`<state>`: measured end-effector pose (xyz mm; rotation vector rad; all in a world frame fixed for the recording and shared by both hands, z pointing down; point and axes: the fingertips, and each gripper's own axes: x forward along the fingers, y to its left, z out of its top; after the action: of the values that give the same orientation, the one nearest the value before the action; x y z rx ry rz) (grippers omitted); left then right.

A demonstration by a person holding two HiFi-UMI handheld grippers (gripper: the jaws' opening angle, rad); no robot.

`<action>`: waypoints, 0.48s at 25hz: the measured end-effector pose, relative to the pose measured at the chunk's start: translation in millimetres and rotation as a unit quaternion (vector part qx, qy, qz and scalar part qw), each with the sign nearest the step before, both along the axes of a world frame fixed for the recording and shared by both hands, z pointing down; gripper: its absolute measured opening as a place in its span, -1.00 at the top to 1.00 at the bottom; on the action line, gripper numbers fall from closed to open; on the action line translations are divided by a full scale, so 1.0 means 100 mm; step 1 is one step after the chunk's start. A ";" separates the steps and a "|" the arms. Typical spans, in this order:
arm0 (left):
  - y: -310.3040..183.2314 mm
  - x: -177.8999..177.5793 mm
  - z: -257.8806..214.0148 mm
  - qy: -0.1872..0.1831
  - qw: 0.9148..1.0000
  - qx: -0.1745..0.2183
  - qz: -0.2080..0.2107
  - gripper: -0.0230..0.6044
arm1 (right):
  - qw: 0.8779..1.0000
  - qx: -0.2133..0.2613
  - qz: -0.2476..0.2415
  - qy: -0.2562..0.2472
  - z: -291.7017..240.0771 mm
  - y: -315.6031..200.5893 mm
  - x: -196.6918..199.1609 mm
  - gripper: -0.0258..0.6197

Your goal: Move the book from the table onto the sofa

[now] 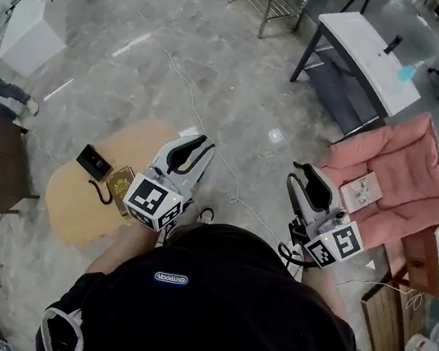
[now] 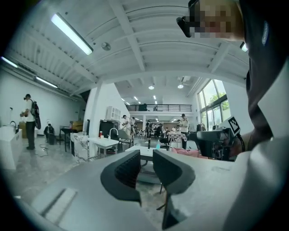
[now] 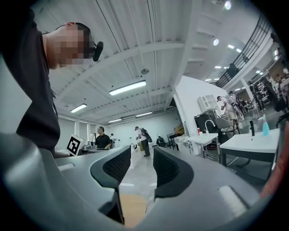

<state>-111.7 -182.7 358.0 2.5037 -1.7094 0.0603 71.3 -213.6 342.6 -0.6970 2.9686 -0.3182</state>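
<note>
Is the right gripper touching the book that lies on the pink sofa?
Apart. In the head view, bare pink sofa shows between the right gripper and the book. The right gripper view shows open jaws with nothing between them.

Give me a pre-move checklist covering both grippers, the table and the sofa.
1. Left gripper jaws apart, nothing between: ok.
2. Right gripper jaws apart, nothing between: ok.
3. Book located: cannot tell. A brown flat item lies on the round table; a white flat item lies on the sofa.
4. Free room on the sofa seat: ok.
5. Floor path from table to sofa: not ok, a cable crosses it.
</note>
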 end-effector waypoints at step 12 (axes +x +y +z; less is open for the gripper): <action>0.84 0.01 0.19 -0.001 0.981 -0.020 -0.195 0.64 | 0.985 -0.015 -0.173 0.012 0.22 0.19 -0.14 0.35</action>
<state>-110.4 -98.3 377.5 2.0938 -2.1395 0.0642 57.0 -195.0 365.0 -0.1808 3.1057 -0.3775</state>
